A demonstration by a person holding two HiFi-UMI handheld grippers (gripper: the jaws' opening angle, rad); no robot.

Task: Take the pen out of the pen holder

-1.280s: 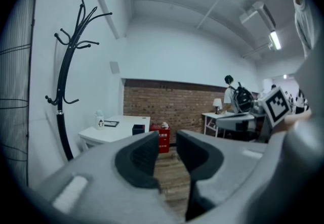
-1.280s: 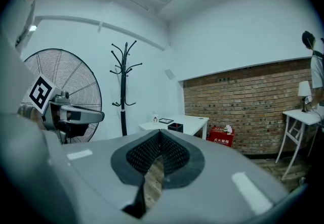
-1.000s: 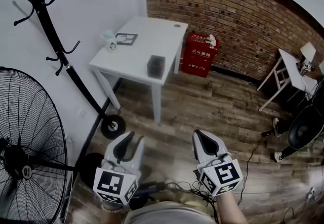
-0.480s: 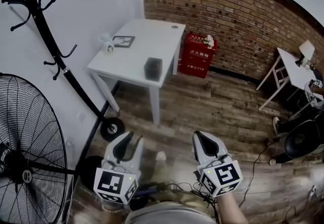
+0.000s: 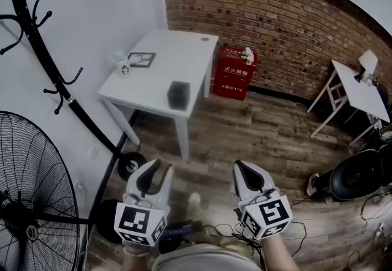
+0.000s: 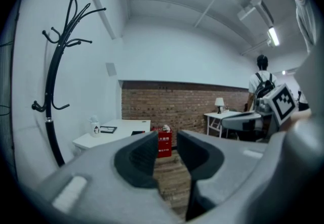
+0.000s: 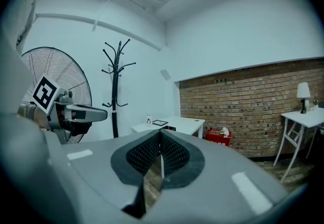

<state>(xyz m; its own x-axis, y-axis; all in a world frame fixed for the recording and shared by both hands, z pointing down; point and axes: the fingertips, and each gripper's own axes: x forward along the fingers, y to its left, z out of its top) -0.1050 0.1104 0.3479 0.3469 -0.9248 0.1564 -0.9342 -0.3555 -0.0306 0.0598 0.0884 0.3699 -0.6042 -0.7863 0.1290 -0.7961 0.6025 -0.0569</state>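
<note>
A small black pen holder (image 5: pixel 178 93) stands near the front edge of a white table (image 5: pixel 160 71), far ahead of both grippers; no pen in it can be made out. My left gripper (image 5: pixel 155 178) hovers over the wooden floor, jaws a little apart and empty. My right gripper (image 5: pixel 246 173) is level with it to the right, pads pressed together on nothing. In the left gripper view the left gripper (image 6: pixel 167 149) frames the distant table (image 6: pixel 109 137). In the right gripper view the right gripper (image 7: pixel 160 149) points toward the table (image 7: pixel 174 124).
A big standing fan (image 5: pixel 27 202) and a black coat rack (image 5: pixel 43 62) stand at the left wall. A red box (image 5: pixel 236 72) sits against the brick wall. A white bottle (image 5: pixel 120 65) and a dark frame (image 5: pixel 141 59) are on the table. A white folding table (image 5: pixel 355 89) and a black stool (image 5: pixel 355 175) are at the right.
The table and pen holder have slid down and left in the head view. A shoe now shows between the grippers. Both grippers keep the same pose.
</note>
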